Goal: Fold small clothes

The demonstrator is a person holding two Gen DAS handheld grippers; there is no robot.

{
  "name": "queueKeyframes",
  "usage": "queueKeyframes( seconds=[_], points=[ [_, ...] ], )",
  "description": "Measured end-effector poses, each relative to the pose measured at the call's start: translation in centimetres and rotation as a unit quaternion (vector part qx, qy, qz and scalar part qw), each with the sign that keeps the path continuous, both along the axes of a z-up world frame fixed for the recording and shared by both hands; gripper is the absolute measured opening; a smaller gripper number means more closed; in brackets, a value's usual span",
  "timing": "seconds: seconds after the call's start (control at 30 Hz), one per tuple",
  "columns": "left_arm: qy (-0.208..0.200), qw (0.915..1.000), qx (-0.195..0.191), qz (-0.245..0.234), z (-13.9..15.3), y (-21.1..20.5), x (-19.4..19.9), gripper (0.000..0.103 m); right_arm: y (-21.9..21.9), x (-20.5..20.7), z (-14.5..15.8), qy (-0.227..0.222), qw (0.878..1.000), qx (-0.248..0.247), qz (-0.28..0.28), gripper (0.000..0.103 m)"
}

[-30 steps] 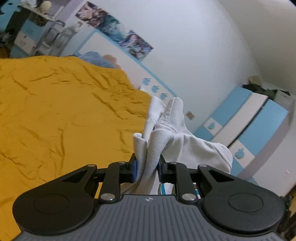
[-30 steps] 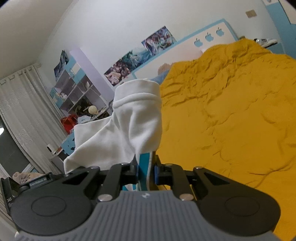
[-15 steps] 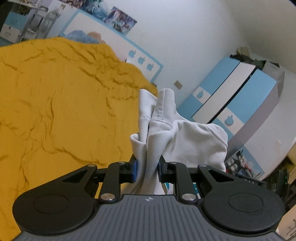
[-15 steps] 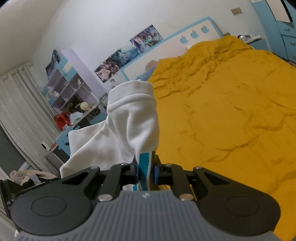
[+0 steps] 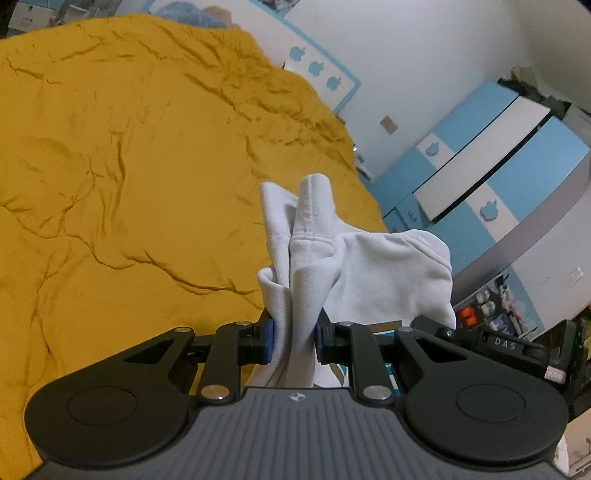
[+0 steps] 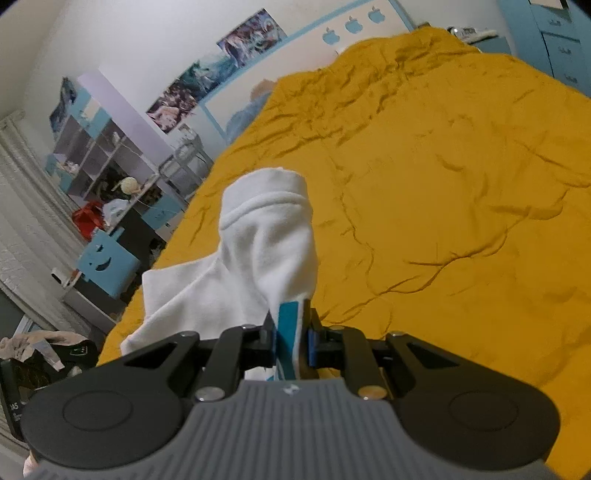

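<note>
A small white garment (image 5: 354, 266) hangs in the air over the bed, held at two ends. My left gripper (image 5: 295, 341) is shut on a bunched white fold that sticks up beyond the pads. The right gripper (image 6: 291, 341) is shut on another edge of the white garment (image 6: 258, 258), where a teal stripe shows between the pads and a white cuff rises above them. Cloth stretches sideways from each grip toward the other gripper. Part of the other gripper's black body (image 5: 506, 343) shows at the right of the left wrist view.
A wide bed with a wrinkled mustard-yellow cover (image 5: 129, 166) lies below and ahead. Blue-and-white wardrobes (image 5: 491, 162) stand past its right side. Open shelves (image 6: 107, 155) and a cluttered desk flank its left side. A headboard with apple shapes (image 6: 351, 26) backs the bed.
Both grippers have sunk and tipped downward toward the bed with the garment still held. The yellow cover fills more of each view and the walls have slid upward.
</note>
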State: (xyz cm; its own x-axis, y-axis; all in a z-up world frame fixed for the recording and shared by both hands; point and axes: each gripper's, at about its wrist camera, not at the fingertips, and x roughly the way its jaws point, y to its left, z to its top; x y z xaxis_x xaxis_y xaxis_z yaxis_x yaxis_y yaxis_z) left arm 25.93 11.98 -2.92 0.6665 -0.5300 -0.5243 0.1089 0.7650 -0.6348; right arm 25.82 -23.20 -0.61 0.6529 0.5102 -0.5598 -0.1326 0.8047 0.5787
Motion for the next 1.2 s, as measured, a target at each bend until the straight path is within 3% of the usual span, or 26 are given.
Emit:
queueKeyframes(
  seconds=[0.57, 0.73, 0.93, 1.2],
  points=[
    [0.118, 0.9926, 0.027, -0.012, -8.5, 0.5, 6.7, 0.022, 1.4, 9.6, -9.5, 0.1, 0.993, -0.046, -0.03, 0.009],
    [0.142, 0.9898, 0.01, -0.005, -10.3, 1.3, 6.8, 0.023, 1.1, 10.9, -12.0, 0.124, 0.99, -0.054, -0.046, 0.009],
    [0.145, 0.9889, 0.033, -0.008, -9.8, 0.9, 6.6, 0.026, 1.8, 11.5, -13.1, 0.129, 0.988, -0.071, -0.051, 0.01],
    [0.126, 0.9833, 0.128, -0.026, -7.2, 0.7, 5.4, 0.033, 2.1, 10.1, -11.2, 0.091, 0.986, -0.129, -0.062, 0.013]
  ],
)
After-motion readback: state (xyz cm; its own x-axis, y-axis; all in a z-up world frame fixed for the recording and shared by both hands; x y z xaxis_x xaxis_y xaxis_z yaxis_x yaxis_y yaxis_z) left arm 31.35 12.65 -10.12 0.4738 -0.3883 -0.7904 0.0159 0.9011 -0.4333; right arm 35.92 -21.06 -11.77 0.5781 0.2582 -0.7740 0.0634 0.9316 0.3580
